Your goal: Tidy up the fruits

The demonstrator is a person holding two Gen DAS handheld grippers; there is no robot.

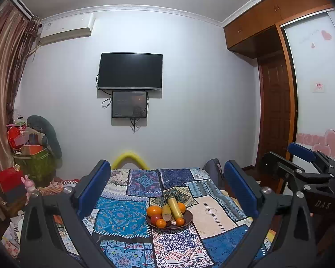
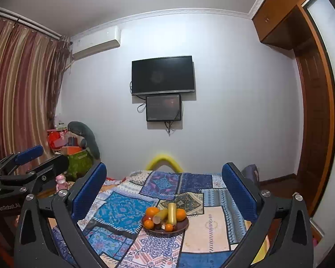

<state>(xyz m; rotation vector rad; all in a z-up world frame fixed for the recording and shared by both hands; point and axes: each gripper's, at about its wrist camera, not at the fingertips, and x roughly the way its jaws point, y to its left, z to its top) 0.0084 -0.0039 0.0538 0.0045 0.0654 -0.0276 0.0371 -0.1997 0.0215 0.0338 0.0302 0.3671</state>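
Note:
A dark brown plate [image 1: 187,220] sits on a patchwork cloth and holds several oranges [image 1: 154,211], a red fruit [image 1: 155,218] and two yellow-green corn cobs [image 1: 175,207]. It also shows in the right wrist view [image 2: 182,226], with the oranges [image 2: 152,211] and a cob [image 2: 171,213]. My left gripper [image 1: 167,186] is open and empty, held above and short of the plate. My right gripper [image 2: 165,186] is open and empty, likewise short of the plate. Each gripper shows at the edge of the other's view: the right one [image 1: 306,160], the left one [image 2: 33,158].
The patchwork cloth [image 1: 120,214] covers a table that runs toward the back wall. A yellow curved object [image 1: 129,157] stands at its far end. Boxes, bags and a grey plush toy [image 1: 44,134] pile at the left. A wooden door [image 1: 274,111] and wardrobe stand at the right.

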